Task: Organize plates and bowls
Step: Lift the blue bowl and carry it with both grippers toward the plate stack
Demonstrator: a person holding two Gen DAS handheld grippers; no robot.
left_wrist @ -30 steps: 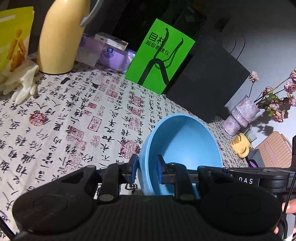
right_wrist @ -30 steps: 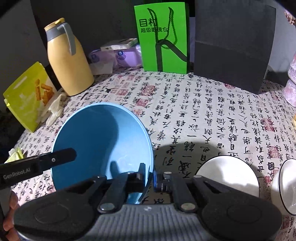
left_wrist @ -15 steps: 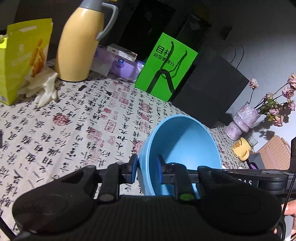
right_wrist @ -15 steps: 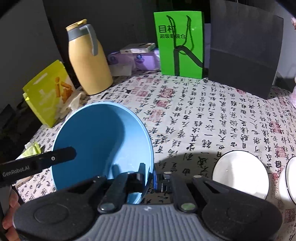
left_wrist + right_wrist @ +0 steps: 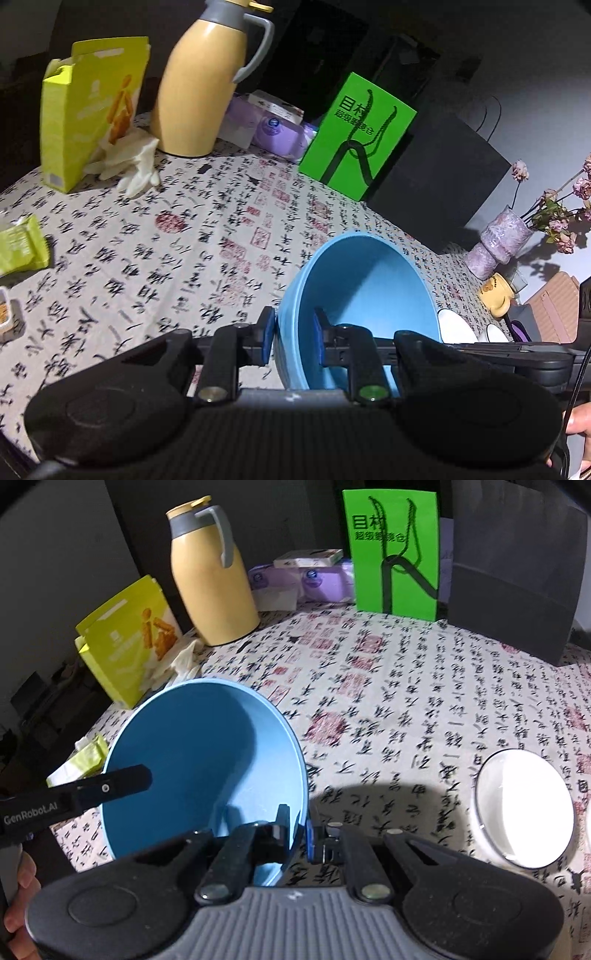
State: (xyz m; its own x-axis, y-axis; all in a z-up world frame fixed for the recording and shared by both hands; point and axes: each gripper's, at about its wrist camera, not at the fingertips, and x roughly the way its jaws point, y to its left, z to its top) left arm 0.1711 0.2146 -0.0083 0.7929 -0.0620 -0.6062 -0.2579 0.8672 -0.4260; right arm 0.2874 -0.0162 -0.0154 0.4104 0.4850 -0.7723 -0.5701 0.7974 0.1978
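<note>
A large blue bowl is held above the table by both grippers. My left gripper is shut on its left rim, one finger outside and one inside. My right gripper is shut on the opposite rim of the blue bowl. A white bowl with a dark rim stands on the table to the right. Two white bowls show behind the blue bowl in the left wrist view.
The table wears a calligraphy-print cloth. At the back stand a yellow thermos jug, a green bag, a black bag and purple tissue packs. A yellow snack box, white gloves and a vase line the edges.
Both grippers have risen with the blue bowl between them, so more of the table and the back items show. The grip on the rim is unchanged.
</note>
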